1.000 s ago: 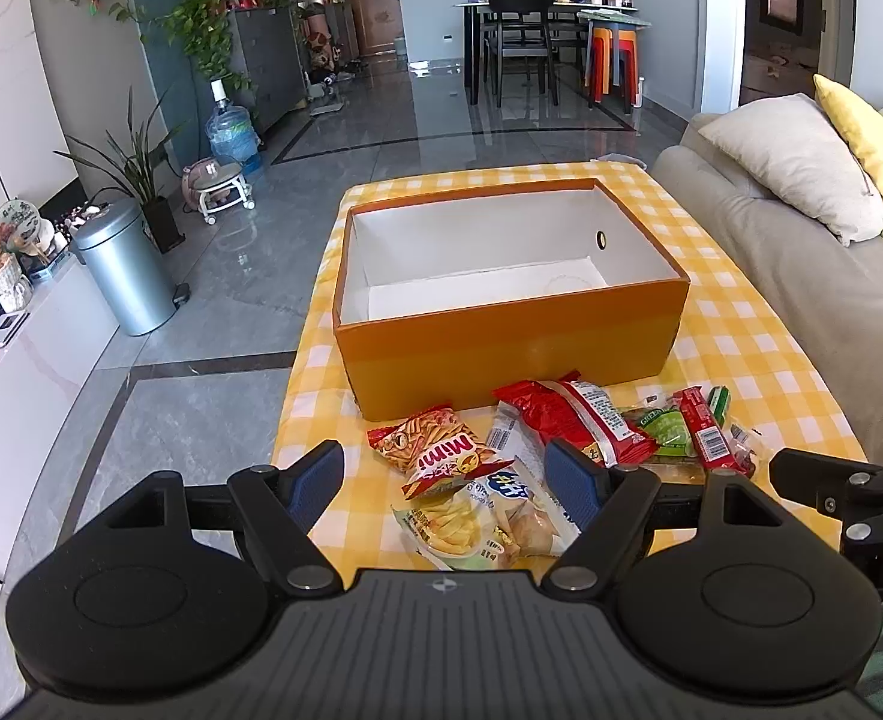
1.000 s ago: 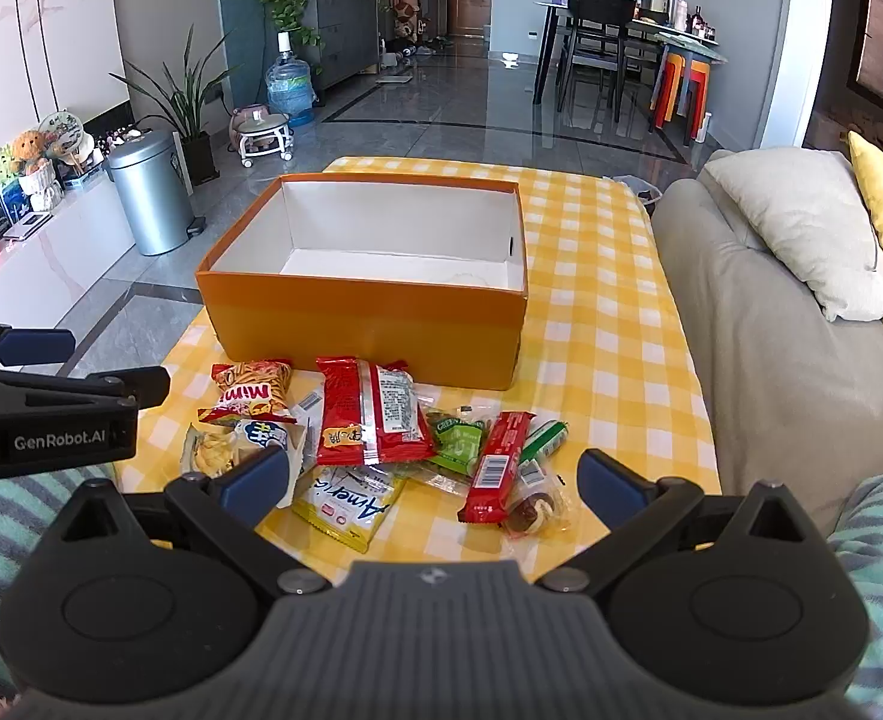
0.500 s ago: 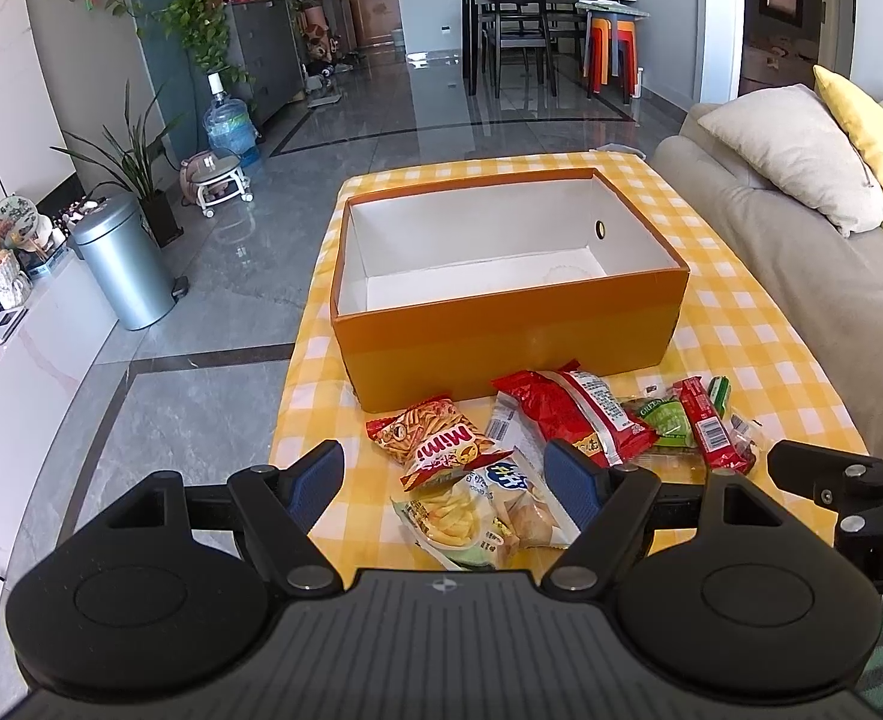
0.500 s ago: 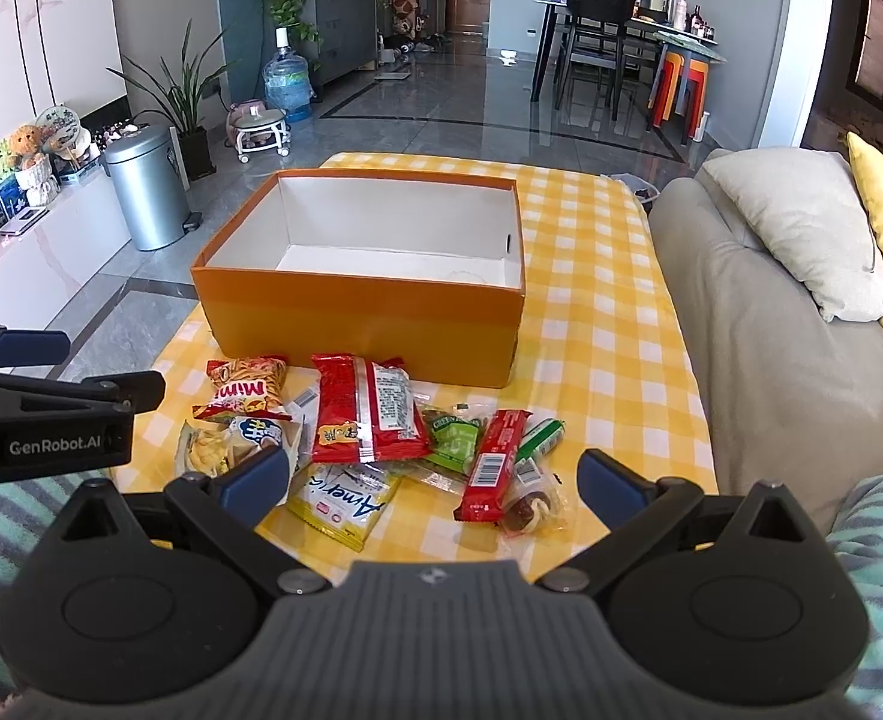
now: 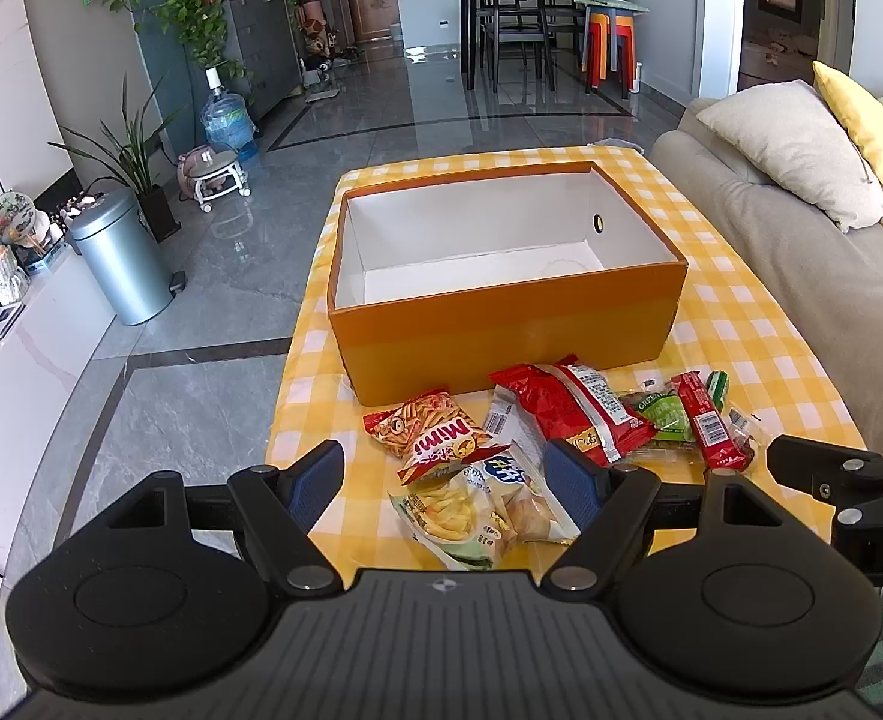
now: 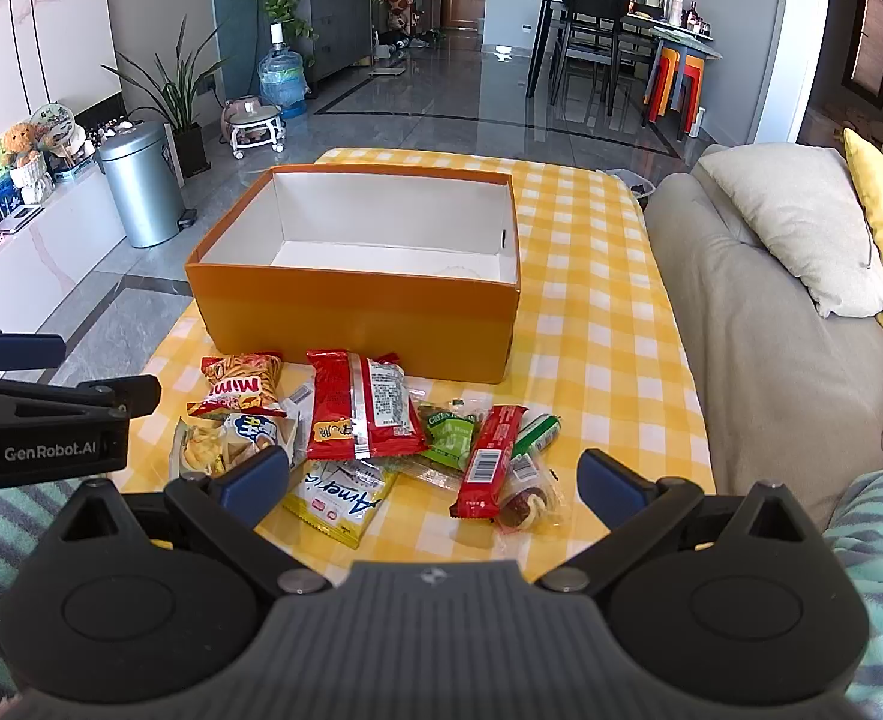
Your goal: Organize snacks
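Observation:
An empty orange box [image 5: 501,324] [image 6: 357,315] with a white inside stands on the yellow checked tablecloth [image 6: 597,324]. In front of it lies a heap of snack packets: a red Mimi chip bag [image 5: 435,435] [image 6: 240,387], a pale chip bag [image 5: 477,507], a big red packet [image 5: 573,408] [image 6: 360,405], a green packet [image 6: 450,435], a red bar [image 6: 492,459] and a yellow packet [image 6: 339,495]. My left gripper [image 5: 444,477] hovers open over the chip bags. My right gripper [image 6: 432,480] hovers open over the bar and yellow packet. Neither holds anything.
A beige sofa [image 6: 759,324] with grey and yellow cushions runs along the table's right side. A metal bin [image 5: 120,258] and plants stand on the tiled floor to the left. A person's striped sleeves [image 6: 873,516] show at the near edge.
Both views have tilted slightly, so the box and snacks sit a little lower in frame. The jaws and the snacks have not moved.

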Available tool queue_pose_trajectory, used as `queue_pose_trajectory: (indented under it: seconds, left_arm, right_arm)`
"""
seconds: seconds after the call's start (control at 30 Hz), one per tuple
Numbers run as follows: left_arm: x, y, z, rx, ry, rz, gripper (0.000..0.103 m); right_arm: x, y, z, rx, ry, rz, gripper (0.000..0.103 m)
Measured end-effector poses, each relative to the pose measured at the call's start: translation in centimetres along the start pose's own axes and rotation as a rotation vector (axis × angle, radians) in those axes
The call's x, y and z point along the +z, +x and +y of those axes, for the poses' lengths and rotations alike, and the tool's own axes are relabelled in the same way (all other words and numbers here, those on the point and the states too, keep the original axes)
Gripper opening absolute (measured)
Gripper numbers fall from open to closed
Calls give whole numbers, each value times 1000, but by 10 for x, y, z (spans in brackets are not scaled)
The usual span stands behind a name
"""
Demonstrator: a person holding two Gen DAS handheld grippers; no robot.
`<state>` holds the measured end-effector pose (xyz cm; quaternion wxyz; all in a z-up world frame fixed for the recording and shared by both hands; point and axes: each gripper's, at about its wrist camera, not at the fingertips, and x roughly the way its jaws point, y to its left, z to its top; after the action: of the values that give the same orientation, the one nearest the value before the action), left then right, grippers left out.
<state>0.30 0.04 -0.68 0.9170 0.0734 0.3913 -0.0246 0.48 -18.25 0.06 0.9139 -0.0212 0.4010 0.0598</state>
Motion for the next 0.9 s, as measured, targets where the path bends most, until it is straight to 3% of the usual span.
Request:
queue_pose_trajectory:
  seconds: [0.9]
  left_arm:
    - [-1, 3, 1, 5, -2, 29, 89]
  right_arm:
    - [0, 5, 1, 1, 1, 15, 99]
